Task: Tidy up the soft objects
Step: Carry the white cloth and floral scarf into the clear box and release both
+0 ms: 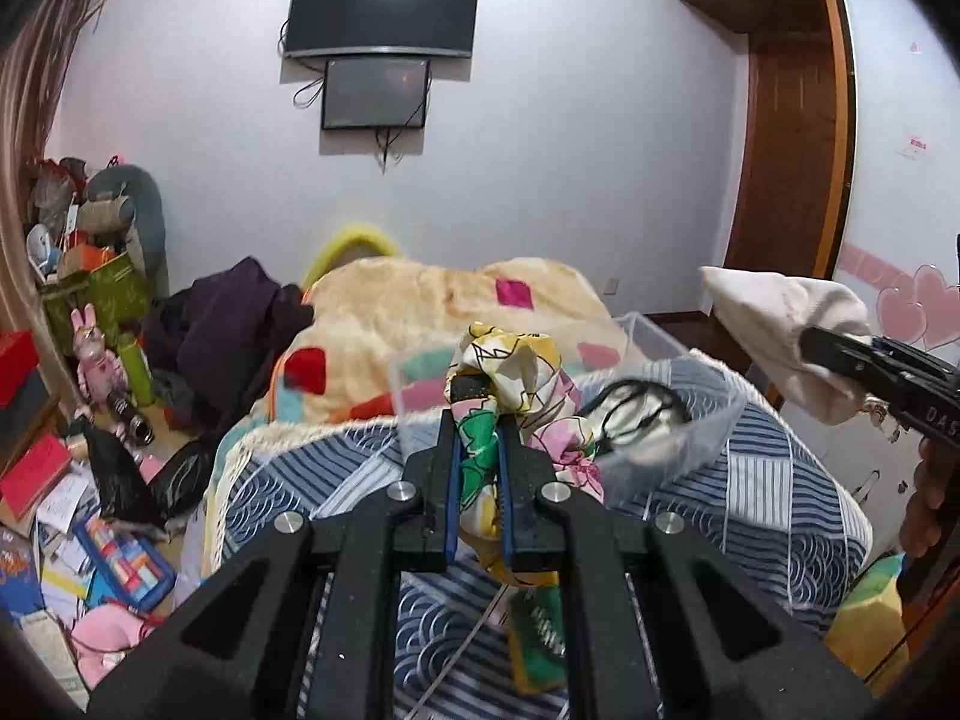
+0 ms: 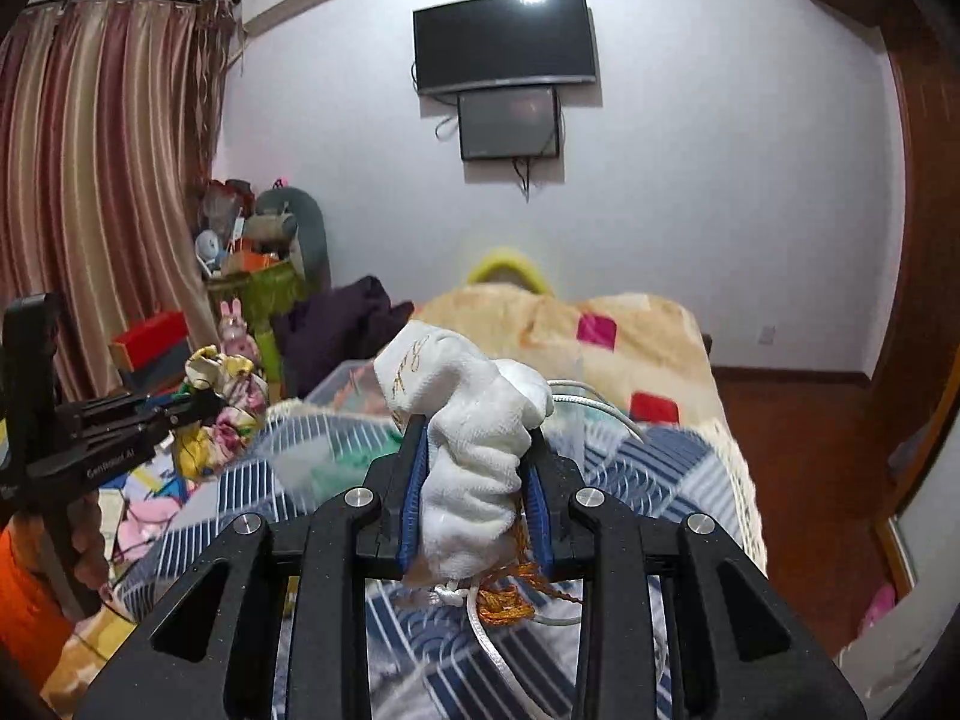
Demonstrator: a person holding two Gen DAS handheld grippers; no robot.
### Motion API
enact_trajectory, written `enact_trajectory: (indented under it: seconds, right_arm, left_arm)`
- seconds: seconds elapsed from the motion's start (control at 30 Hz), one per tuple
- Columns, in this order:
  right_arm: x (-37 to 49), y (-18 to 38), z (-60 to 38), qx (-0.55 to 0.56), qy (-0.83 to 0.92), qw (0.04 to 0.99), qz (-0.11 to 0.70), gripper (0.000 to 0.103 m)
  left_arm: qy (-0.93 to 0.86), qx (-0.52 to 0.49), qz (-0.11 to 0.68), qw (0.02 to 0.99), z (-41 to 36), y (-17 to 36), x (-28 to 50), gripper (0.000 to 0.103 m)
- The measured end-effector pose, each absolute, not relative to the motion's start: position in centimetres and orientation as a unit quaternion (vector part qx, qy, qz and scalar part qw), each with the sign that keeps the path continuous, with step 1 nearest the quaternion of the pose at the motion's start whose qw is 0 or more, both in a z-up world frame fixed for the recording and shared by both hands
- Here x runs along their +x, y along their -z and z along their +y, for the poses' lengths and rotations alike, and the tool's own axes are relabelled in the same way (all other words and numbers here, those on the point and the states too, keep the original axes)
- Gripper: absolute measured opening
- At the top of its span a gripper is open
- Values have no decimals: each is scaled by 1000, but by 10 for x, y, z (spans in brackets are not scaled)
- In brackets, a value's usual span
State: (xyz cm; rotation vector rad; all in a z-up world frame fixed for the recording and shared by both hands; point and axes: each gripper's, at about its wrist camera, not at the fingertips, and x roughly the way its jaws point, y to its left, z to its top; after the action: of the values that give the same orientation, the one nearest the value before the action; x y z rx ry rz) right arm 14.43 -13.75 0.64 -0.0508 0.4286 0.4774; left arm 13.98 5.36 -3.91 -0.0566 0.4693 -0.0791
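My left gripper (image 1: 478, 420) is shut on a colourful printed cloth (image 1: 516, 378), held above the bed; it also shows at the left of the right wrist view (image 2: 225, 402). My right gripper (image 2: 477, 432) is shut on a white drawstring pouch (image 2: 468, 426) with gold lettering and orange cord; it shows at the right of the left wrist view (image 1: 780, 330). A clear plastic box (image 1: 660, 360) sits on the bed just beyond the left gripper, with a black-corded item (image 1: 636, 414) inside.
The bed carries a blue striped quilt (image 1: 750, 480) and a cream blanket with coloured squares (image 1: 444, 300). A dark purple garment (image 1: 228, 324) lies at its left. The floor on the left is littered with books, toys and bags (image 1: 90, 510). A wooden wardrobe (image 1: 786, 138) stands on the right.
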Motion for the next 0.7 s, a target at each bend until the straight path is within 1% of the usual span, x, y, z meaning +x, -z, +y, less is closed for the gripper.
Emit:
enact_trajectory:
  seconds: [0.13, 0.3, 0.7]
  right_arm:
    - [156, -6, -125, -25, -235, 949, 211, 26]
    - [175, 1, -111, -27, -233, 946, 225, 26]
    - [222, 38, -89, -48, -219, 926, 305, 26]
  left_arm:
    - [46, -25, 230, 972, 46, 36, 157, 10]
    - [46, -33, 246, 968, 43, 43, 185, 10]
    - [35, -44, 310, 949, 45, 81, 241, 10]
